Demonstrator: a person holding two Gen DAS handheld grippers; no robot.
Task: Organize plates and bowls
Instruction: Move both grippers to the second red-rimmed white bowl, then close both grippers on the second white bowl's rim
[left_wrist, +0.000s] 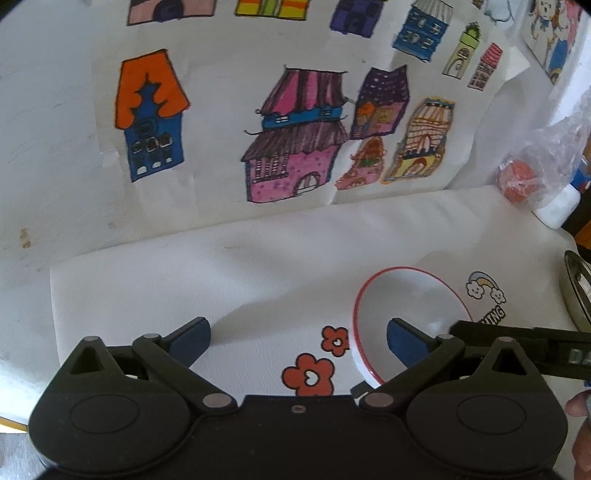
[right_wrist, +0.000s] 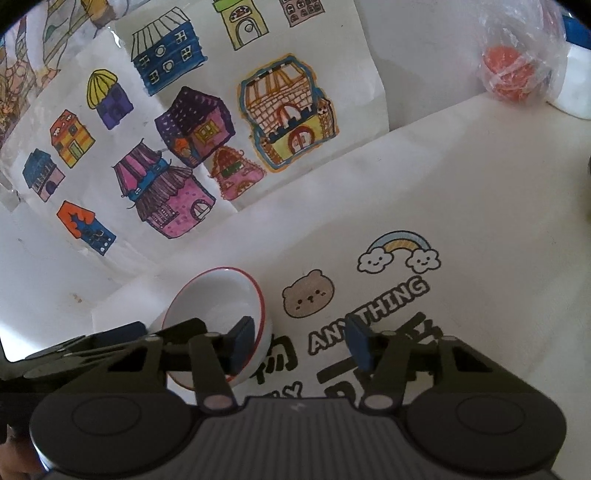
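Note:
A white bowl with a red rim (left_wrist: 402, 306) sits on the white printed table mat (left_wrist: 221, 280). My left gripper (left_wrist: 297, 341) is open and empty, with its right finger over the bowl's near side. In the right wrist view the same bowl (right_wrist: 221, 299) lies at lower left. My right gripper (right_wrist: 301, 343) is open, its left finger (right_wrist: 242, 341) inside the bowl's rim and its right finger over the mat, outside the bowl. The right gripper's black body (left_wrist: 524, 343) reaches in from the right in the left wrist view.
A wall with coloured house drawings (left_wrist: 295, 140) stands close behind the mat. A plastic bag with an orange round thing (right_wrist: 511, 72) and a white bottle (right_wrist: 576, 92) sit at the back right. A metal dish edge (left_wrist: 578, 291) shows at the far right.

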